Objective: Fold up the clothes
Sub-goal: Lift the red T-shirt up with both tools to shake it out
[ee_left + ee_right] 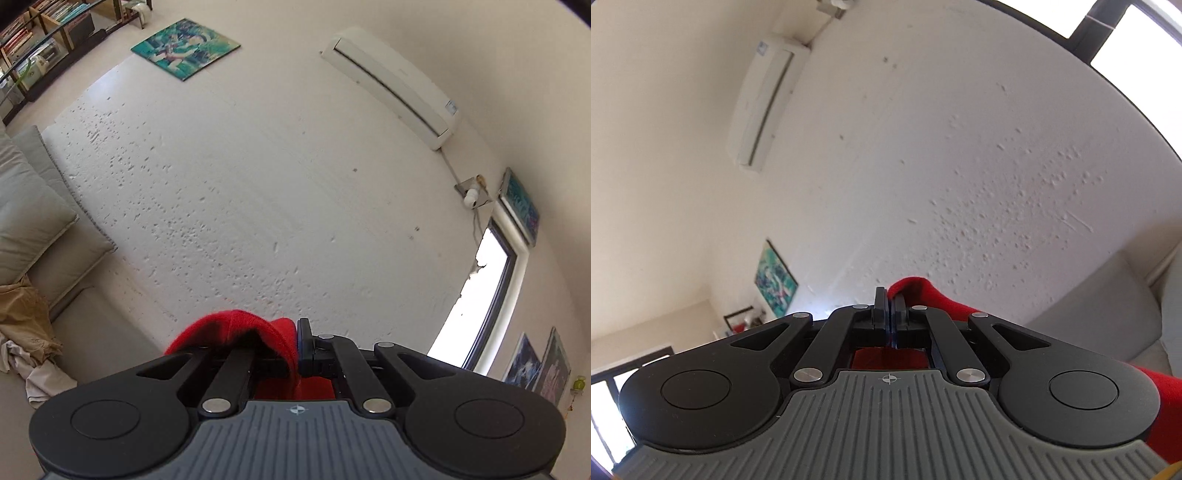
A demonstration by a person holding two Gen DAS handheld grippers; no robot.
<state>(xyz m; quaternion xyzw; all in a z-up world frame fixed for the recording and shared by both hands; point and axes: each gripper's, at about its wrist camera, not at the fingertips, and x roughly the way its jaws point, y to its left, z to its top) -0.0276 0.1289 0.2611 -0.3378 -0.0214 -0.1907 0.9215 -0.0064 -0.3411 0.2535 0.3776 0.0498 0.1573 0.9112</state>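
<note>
Left gripper (pixel 295 343): nearest the lens; its fingers are drawn in on a bunched edge of the red garment (pixel 236 332), which bulges over the left finger and shows again below, between the linkage arms.

Right gripper (pixel 889 314): pads pressed together with no gap showing; a fold of the red garment (pixel 923 295) comes up just beside the right pad and runs off to the lower right. Red also shows under the pads, so it looks pinched, though the pinch point itself is hidden.

Garment position: held up in the air by both grippers, both cameras tilted toward the ceiling (pixel 277 166); the hanging body of the cloth is out of sight.

Progress: my reading is a lift, with the cloth held at two points. That fits either shaking it out flat or carrying a fold over; the views do not settle which. No folded piece shows in either view.

Still loose: a tan and pale heap of clothes (pixel 26 332) lies crumpled on the sofa (pixel 96 306), beside a cushion (pixel 29 206).

Surroundings: air conditioner (pixel 391 85), framed picture (pixel 184 48), window (pixel 476 295), bookshelf (pixel 33 44).

In the way: nothing near the grippers; the heap takes up part of the sofa seat where a garment might be laid.
</note>
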